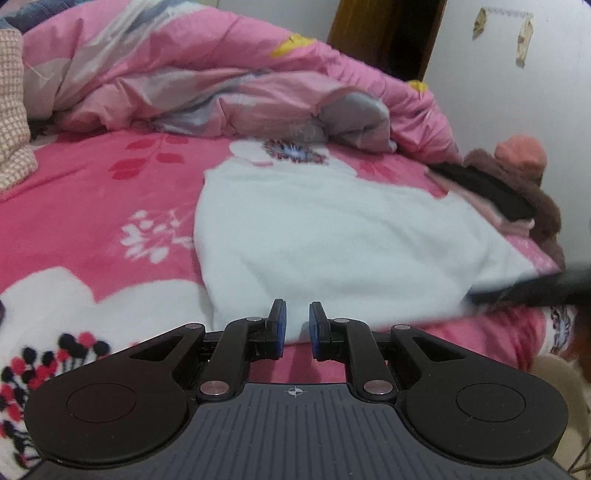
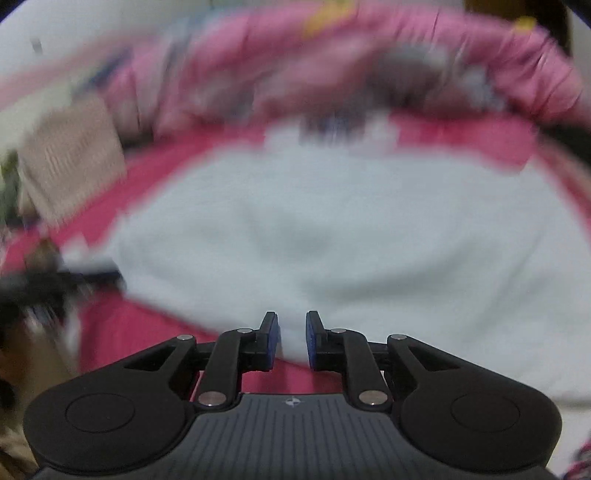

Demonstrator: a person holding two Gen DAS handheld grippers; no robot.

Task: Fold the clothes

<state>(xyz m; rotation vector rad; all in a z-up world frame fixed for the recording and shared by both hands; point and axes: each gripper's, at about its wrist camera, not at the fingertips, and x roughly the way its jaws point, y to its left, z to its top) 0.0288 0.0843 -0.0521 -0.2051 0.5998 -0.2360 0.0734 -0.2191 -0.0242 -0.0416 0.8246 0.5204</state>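
A white fluffy garment [image 1: 332,229] lies spread flat on the pink flowered bed sheet [image 1: 92,206]. My left gripper [image 1: 298,314] sits at the garment's near hem, its blue pads close together with white cloth between them. In the blurred right wrist view, my right gripper [image 2: 291,325] stands the same way, and a tongue of the white garment [image 2: 332,221] runs down between its pads. Each gripper also shows in the other's view as a dark blurred shape at a near corner of the cloth: the right gripper [image 1: 535,290] and the left gripper [image 2: 74,278].
A rumpled pink quilt [image 1: 184,74] is heaped along the far side of the bed. A pile of dark, brown and pink clothes [image 1: 517,192] lies at the right edge. A checked beige cloth [image 1: 13,110] is at the far left. A dark door [image 1: 388,33] stands behind.
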